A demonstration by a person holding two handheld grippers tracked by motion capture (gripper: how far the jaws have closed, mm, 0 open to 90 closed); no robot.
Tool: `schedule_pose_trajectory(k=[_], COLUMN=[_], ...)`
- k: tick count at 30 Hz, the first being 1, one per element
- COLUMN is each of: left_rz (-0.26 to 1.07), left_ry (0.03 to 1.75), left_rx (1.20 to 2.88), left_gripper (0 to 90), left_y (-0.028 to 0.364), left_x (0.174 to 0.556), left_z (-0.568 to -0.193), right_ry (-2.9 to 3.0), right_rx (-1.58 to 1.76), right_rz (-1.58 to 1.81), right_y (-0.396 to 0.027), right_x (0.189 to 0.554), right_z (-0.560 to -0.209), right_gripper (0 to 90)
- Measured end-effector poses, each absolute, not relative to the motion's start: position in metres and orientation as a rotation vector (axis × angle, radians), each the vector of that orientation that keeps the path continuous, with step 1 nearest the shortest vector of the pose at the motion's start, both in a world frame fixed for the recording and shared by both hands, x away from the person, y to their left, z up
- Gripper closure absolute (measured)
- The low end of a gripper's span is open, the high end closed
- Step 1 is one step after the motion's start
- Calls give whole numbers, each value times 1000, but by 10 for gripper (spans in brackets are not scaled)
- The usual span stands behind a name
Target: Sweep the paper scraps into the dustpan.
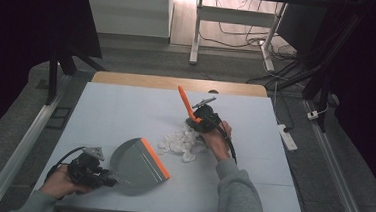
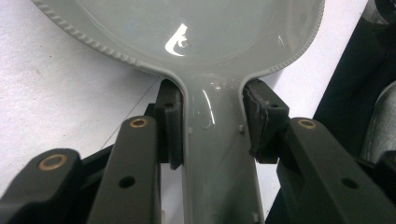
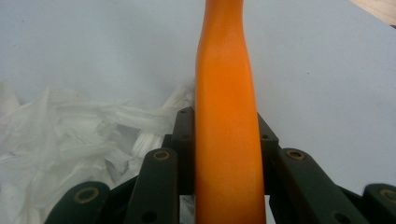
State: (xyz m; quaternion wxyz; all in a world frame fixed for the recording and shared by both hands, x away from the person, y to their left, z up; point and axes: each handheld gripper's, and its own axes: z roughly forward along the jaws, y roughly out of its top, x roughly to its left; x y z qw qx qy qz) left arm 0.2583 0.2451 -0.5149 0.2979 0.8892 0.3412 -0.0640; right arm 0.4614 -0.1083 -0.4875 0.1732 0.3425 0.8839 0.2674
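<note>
1. Grey dustpan (image 1: 136,165) flat on table (image 1: 120,111), near left corner, orange lip toward shreds; handle clamped in left gripper (image 1: 102,176), pads pressed on both sides of the neck in left gripper view.
2. Orange brush handle (image 1: 186,105) gripped tight by right gripper (image 1: 201,123), slanting up and away from the hand; bristle end hidden behind gripper, apparently down at the pile's far edge.
3. White paper shreds (image 1: 181,141) heaped mid-table, between brush and pan, just beyond the orange lip, not yet on it.
4. Step in hand, by judgement: sweeping begun, brush set behind the pile, pan parked as catcher.
5. Next move calls for: dragging brush toward the lip in a low stroke, bristles kept on the table; holding pan steady, lip pressed flat so shreds ride over, not under.
6. Risk: light shreds scattering sideways; short strokes advised.
</note>
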Motion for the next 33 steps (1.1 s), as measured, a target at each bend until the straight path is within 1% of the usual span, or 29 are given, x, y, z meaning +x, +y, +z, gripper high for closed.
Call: schedule_pose_trajectory(k=[33], left_rz=[-170], left_ry=[906], left_rx=[2361], left_gripper=[612], left_y=[241], left_x=[259], left_z=[-515], right_ry=[2582], right_rx=[869], right_rz=[811], right_y=[-80], right_x=[436], right_z=[-491], right_gripper=[706])
